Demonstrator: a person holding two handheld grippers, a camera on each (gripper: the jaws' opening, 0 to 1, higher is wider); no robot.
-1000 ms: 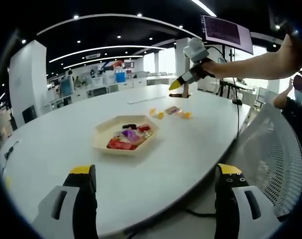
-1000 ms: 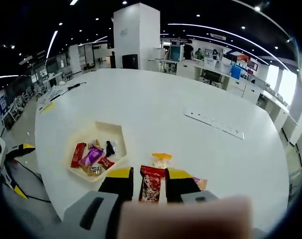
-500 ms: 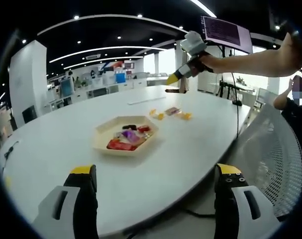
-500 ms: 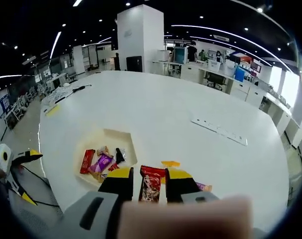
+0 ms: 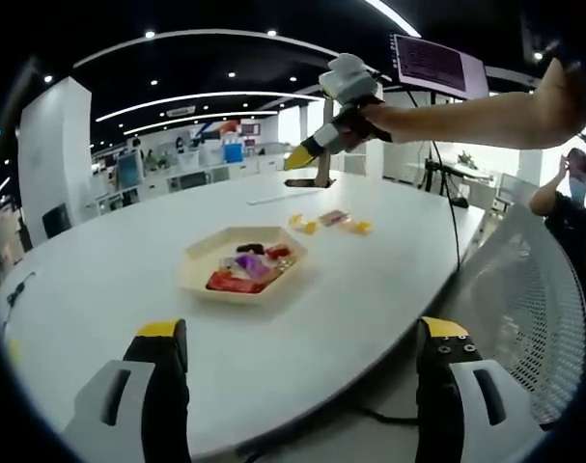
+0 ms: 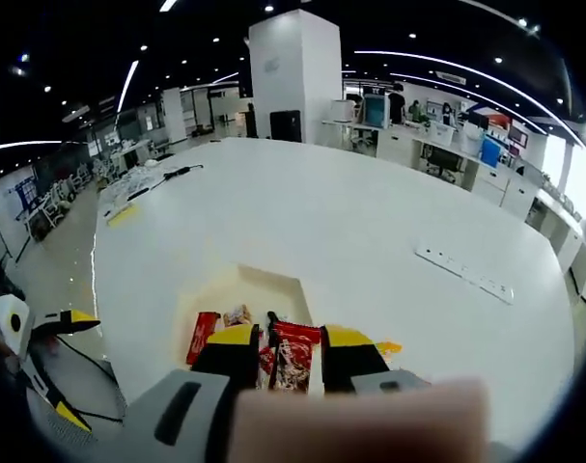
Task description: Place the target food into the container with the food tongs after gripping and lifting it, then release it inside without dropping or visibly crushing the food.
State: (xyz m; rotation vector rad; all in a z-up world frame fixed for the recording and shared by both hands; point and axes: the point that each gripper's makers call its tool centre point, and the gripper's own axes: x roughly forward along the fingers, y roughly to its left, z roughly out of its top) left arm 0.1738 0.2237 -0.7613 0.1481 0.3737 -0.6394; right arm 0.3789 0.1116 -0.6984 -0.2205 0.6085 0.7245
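My right gripper (image 6: 291, 336) is shut on a red snack packet (image 6: 293, 359) that stands upright between its yellow-tipped jaws. It hangs in the air above the cream tray (image 6: 265, 285), which holds several wrapped snacks (image 6: 204, 336). In the left gripper view the right gripper (image 5: 305, 154) is held high by an arm, above and behind the tray (image 5: 201, 273), with the packet (image 5: 318, 180) dangling below it. My left gripper (image 5: 302, 329) stands wide open near the table's front edge, nothing between its jaws. It also appears as the left gripper (image 6: 53, 322) low at the left.
Loose wrapped snacks (image 5: 331, 219) lie on the white table beyond the tray; a yellow one (image 6: 388, 347) peeks out beside my right jaw. A power strip (image 6: 463, 273) lies further back. A mesh chair (image 5: 544, 299) and a monitor (image 5: 437, 62) stand at the right.
The right gripper has carried the red packet away from the loose snacks and higher, toward a spot above the tray. The left gripper has stayed put, open.
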